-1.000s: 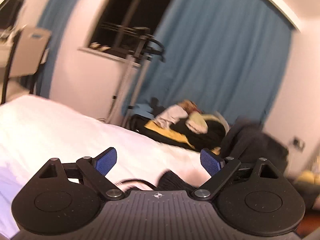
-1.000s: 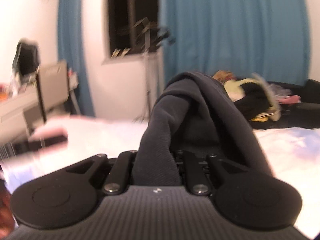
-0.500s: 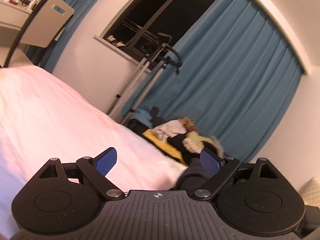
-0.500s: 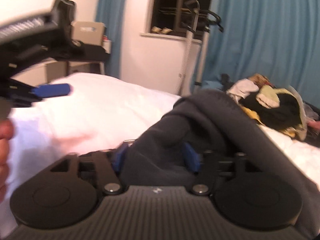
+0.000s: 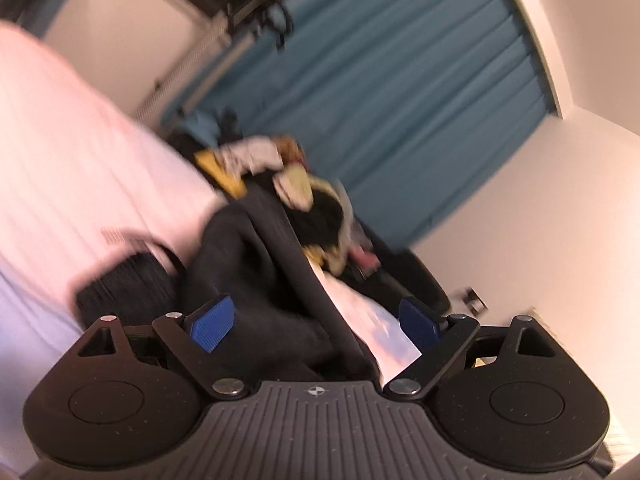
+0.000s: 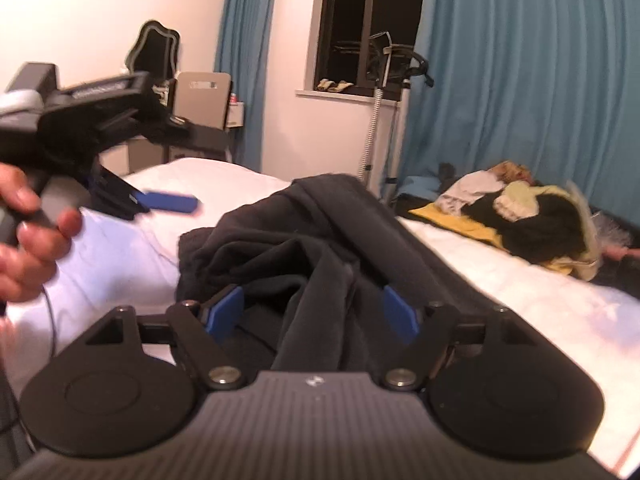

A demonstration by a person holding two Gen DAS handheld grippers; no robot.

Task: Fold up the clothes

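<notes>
Since a second ago the right gripper (image 6: 312, 314) has gone from clamped on the dark garment (image 6: 304, 240) to loose around it, and the left wrist view has rolled hard, so the room is now sitting tilted in frame.

The white bed (image 6: 500, 292) is filling the lower half of the right wrist view. The blue curtain (image 6: 532, 80) is covering the upper right, with a dark window (image 6: 368, 20) at top centre. A pile of mixed clothes (image 6: 516, 216) is lying at the right of the frame, on the bed's far side, well apart from the garment.

The dark garment is lying bunched on the bed at frame centre, one fold running down between the right gripper's blue pads (image 6: 224, 312). Its jaws are opening; the cloth is sitting between them, and the pads are not pressing on it.

The left gripper (image 5: 316, 320) is standing wide. In its own view the same garment (image 5: 256, 264) is lying between and ahead of its pads, and the left pad is overlapping the cloth in frame; contact is unclear, heavy blur. In the right wrist view a hand (image 6: 28, 232) at the left edge is gripping that gripper's handle.
</notes>
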